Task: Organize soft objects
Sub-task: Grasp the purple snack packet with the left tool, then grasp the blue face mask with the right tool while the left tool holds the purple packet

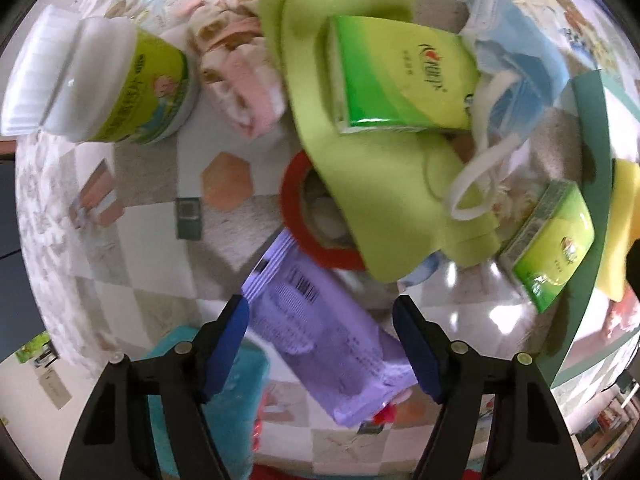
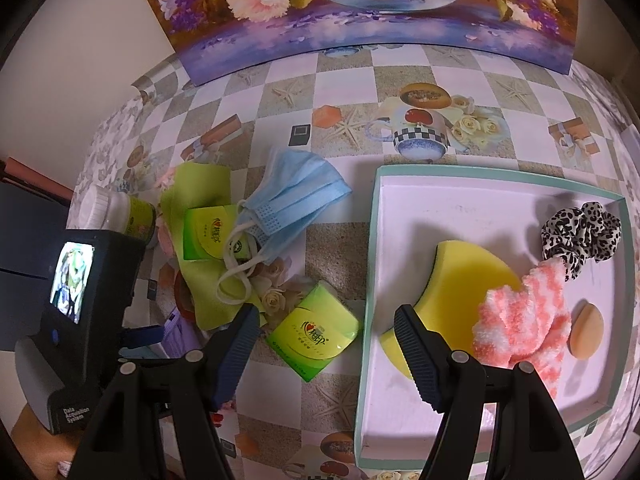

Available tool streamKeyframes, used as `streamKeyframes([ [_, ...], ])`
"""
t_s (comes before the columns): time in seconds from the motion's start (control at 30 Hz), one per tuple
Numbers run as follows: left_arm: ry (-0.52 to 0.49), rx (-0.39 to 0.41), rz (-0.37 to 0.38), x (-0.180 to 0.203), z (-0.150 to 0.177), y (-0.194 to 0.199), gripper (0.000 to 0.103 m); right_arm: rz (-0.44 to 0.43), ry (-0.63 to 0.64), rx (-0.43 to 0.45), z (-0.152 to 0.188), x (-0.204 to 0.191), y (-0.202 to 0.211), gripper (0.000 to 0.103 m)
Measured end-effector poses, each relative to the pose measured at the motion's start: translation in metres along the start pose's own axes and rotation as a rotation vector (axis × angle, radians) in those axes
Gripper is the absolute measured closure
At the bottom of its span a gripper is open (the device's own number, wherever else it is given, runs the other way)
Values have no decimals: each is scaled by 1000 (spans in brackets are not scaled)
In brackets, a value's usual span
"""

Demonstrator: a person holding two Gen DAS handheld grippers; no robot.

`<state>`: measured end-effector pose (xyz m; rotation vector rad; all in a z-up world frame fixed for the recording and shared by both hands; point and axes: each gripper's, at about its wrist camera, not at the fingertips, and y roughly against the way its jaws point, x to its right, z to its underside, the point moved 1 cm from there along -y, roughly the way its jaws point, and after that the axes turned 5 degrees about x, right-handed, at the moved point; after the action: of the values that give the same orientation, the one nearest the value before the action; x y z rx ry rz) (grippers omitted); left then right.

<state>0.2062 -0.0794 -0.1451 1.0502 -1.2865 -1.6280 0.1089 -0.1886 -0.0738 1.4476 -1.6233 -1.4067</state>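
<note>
floral painting (image 2: 360,4), patterned tablecloth (image 2: 320,80), white-capped jar (image 1: 100,80), red tape roll (image 1: 296,216)

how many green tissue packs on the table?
2. One tissue pack lies on the green cloth under the face mask; the other sits beside the tray. Clutter may hide more.

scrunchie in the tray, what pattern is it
Black-and-white leopard print; the scrunchie shows best in the right wrist view.
</note>
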Motion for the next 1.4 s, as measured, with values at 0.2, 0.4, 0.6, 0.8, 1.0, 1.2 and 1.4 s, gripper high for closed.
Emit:
streamKeyframes([
  [0.2,14,-74,11,-8,3,-5,27,-20,-2,10,0,0,5,30],
  [0.4,30,-143,33,-22,2,-36,26,-34,-19,22,-2,6,10,30],
  [0.6,11,-157,32,-14,0,-34,24,-43,-33,29,-4,11,12,30],
  [0.8,57,-115,79,-13,5,-38,20,-47,-34,28,-4,12,12,30],
  [1.0,94,-6,138,-10,19,-34,25,-38,-42,22,-3,15,9,30],
  [1.2,158,74,151,-7,30,-21,68,-32,-37,13,-1,15,5,30],
  [1.4,235,170,195,-12,48,-21,84,-20,-36,3,0,17,-1,30],
])
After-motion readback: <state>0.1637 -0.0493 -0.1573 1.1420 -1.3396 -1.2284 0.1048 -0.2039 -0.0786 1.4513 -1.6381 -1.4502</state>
